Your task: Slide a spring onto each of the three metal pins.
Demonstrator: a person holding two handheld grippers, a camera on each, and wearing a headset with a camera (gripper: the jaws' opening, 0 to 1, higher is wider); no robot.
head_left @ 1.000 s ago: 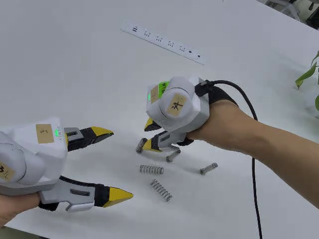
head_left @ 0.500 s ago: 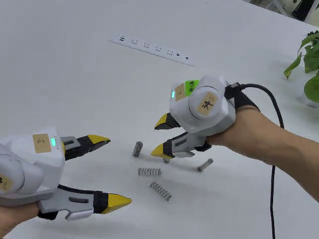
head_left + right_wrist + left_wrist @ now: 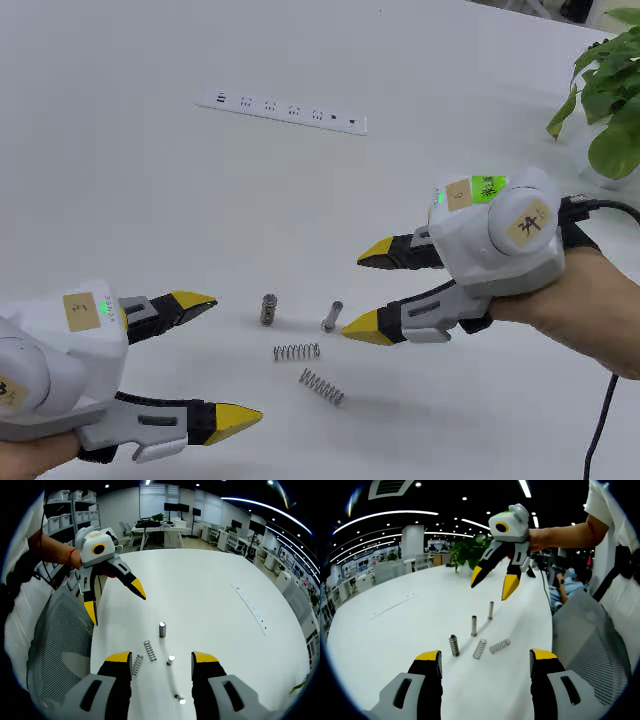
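Now right gripper (image 3: pixel 352 294) has lifted clear of the pins (image 3: pixel 474 625), jaws apart, empty; left gripper (image 3: pixel 237 355) also apart. One pin (image 3: pixel 162 625) carries a spring (image 3: pixel 268 312); two springs (image 3: pixel 297 351) lie loose beside, two pins bare.

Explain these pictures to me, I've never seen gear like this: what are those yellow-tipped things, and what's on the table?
A person holds a claw tool in each hand: left claw, right claw. One picture is from a camera on the head; the two round ones are from cameras on the claws. On the white table stand three pins: one pin wearing a spring, two bare pins. Two loose springs lie nearby. Both claws are open, holding nothing.
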